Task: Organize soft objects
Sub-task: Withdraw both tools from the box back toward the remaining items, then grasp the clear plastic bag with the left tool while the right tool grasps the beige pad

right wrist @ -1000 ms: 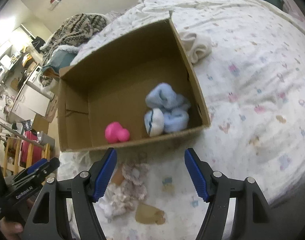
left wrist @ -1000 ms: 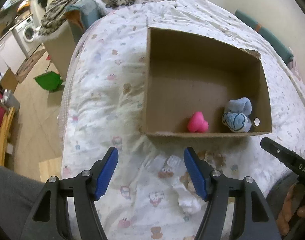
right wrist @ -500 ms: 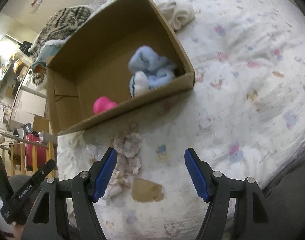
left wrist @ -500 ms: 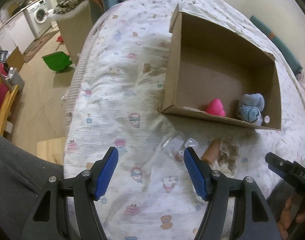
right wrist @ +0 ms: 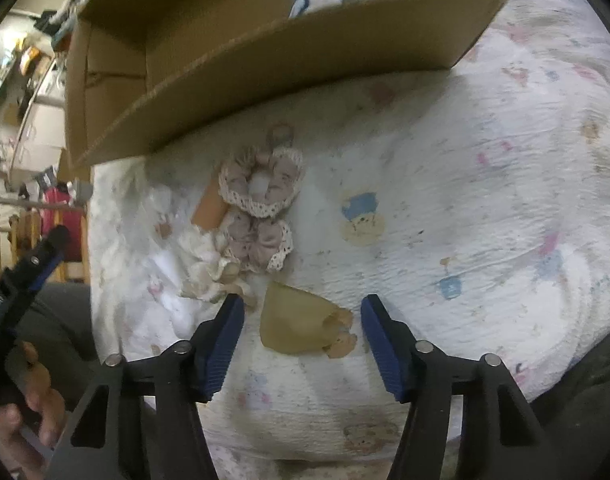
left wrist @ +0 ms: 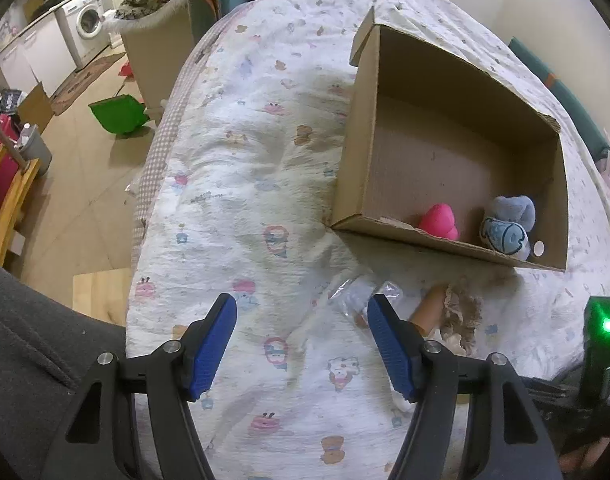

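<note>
Tan soft piece (right wrist: 301,322), between open right hand-held gripper (right wrist: 301,334) fingers

We saw a cardboard box (left wrist: 445,152) resting on the bed (left wrist: 241,184), with a rubber toy (left wrist: 439,222) and a plush toy (left wrist: 507,230) side by side against its near wall. Just in front of the box, on the bedding, lay two lace scrunchies (right wrist: 261,204) touching each other. Nearer still, a small cloth (right wrist: 301,324) sat between the wide-apart fingers of the right gripper (right wrist: 301,328).
</note>
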Demonstrator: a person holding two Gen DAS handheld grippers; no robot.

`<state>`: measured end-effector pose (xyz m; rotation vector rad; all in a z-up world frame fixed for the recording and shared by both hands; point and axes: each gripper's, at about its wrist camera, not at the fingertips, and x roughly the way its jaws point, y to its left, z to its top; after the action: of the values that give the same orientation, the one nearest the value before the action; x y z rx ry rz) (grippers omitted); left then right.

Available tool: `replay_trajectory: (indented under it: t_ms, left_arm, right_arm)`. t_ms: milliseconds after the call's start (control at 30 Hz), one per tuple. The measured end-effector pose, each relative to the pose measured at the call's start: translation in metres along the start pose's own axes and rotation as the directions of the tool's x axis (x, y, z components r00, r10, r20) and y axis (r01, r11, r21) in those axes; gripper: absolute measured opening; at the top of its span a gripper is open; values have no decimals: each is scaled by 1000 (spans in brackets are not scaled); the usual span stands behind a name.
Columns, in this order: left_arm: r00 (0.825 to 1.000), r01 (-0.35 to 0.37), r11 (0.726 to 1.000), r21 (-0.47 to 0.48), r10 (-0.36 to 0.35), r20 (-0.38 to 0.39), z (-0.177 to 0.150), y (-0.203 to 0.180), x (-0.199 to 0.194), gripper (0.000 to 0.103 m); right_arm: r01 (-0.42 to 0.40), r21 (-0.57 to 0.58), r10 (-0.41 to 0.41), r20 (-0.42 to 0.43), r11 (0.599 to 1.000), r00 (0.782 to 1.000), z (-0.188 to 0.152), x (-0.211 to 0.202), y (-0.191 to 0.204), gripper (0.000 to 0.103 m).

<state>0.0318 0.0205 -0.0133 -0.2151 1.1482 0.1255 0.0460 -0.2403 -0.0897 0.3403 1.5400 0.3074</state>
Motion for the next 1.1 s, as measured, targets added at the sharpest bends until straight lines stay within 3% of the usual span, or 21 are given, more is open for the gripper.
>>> replay_trajectory:
  t_ms: [67,100,167,233,400,633,733,833,1100]
  left_arm:
    - [1000,5,1000,-19,-5,-7,1,3,2,65]
    - [1000,5,1000,-27,-6,-10,1,5,2,65]
    - [1000,10,999,-41,-10,-15,2,8,3,65]
    - [1000,7,999,-51,-8,-16,2,12,3,65]
    - [1000,-11,996,-89,8,-29,2,23,5,65]
    - [999,0,998,-58,-3,-54,1,14,12,65]
    - [994,36,998,53,-31,-102,0,-11,22,65]
    - [987,58,978,203,-26,-157,-2,-46,39,64]
    - [979,27,954,299,35,-201,1,-77,80,60]
  right_arm:
    - [29,-25,-29,-19,999,999,0,6,5,37]
    - [39,-39,-40,-22,998,999,-2,8,7,35]
    - [40,-70,-42,-23,997,999,-5,9,12,18]
    - [44,-84,-45,-5,995,999,-7,4,15,9]
    - [14,-44,-9,110,999,994,-6,-22,11,7]
    - [-83,-35,89,272,996,958,-3,-54,10,7]
    - [-98,-16,99,282,995,954,0,-57,5,7]
    - [-113,3,108,284,994,953,3,-59,-4,7]
    - [-123,37,109,265,992,958,5,-56,-16,7]
